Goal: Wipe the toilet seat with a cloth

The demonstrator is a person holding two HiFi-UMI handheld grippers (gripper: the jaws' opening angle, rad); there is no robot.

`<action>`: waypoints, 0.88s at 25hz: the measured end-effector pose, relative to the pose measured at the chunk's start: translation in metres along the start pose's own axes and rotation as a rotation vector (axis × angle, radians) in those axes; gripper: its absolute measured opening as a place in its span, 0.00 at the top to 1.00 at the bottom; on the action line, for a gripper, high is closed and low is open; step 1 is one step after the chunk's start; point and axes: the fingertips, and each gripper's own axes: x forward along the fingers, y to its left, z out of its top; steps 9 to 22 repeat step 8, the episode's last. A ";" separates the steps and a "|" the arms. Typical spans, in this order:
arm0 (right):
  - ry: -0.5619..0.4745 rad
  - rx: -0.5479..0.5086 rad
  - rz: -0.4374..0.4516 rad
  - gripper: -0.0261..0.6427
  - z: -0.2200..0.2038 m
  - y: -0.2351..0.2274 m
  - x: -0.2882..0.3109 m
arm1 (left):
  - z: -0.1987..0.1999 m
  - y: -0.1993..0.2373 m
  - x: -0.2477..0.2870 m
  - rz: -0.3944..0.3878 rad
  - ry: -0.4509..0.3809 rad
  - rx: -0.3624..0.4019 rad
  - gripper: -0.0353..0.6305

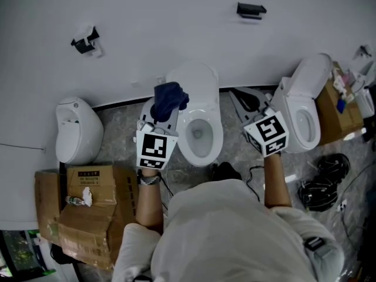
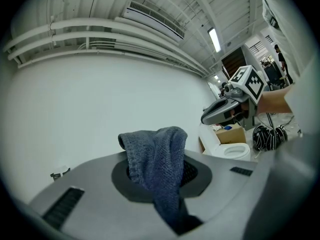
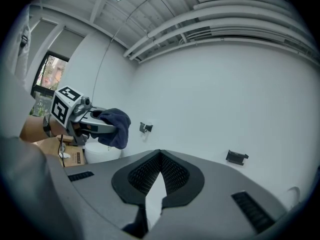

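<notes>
The left gripper (image 1: 163,111) has its jaws clenched on a dark blue cloth (image 1: 169,97). In the left gripper view the cloth bunches up above the jaws and one end hangs down between them. The gripper holds the cloth up in the air just left of the middle toilet (image 1: 197,81), and in the head view it overlaps the left edge of the raised lid. The cloth is not on the seat (image 1: 218,135), which lies bare around the open bowl, nearer the person. The right gripper (image 3: 160,156) is clenched on nothing: its pads meet at the tips and only white wall shows in the narrow wedge below them. It is held to the right of the middle toilet, between it and a second toilet (image 1: 305,113) farther right. At far left a third white fixture (image 1: 76,128) stands against the wall (image 1: 176,22). Cardboard boxes (image 1: 88,207) are stacked nearer on the left, with a crumpled white scrap on top. Black cables (image 1: 320,187) are coiled on the speckled grey floor (image 1: 117,128) at the right. Two dark brackets (image 1: 251,9) are fixed to the wall.
</notes>
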 end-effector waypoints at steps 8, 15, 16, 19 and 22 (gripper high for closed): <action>0.013 0.005 0.000 0.92 -0.007 0.005 0.003 | -0.006 0.000 0.000 -0.018 0.008 0.005 0.86; 0.013 0.005 0.000 0.92 -0.007 0.005 0.003 | -0.006 0.000 0.000 -0.018 0.008 0.005 0.86; 0.013 0.005 0.000 0.92 -0.007 0.005 0.003 | -0.006 0.000 0.000 -0.018 0.008 0.005 0.86; 0.013 0.005 0.000 0.92 -0.007 0.005 0.003 | -0.006 0.000 0.000 -0.018 0.008 0.005 0.86; 0.013 0.005 0.000 0.92 -0.007 0.005 0.003 | -0.006 0.000 0.000 -0.018 0.008 0.005 0.86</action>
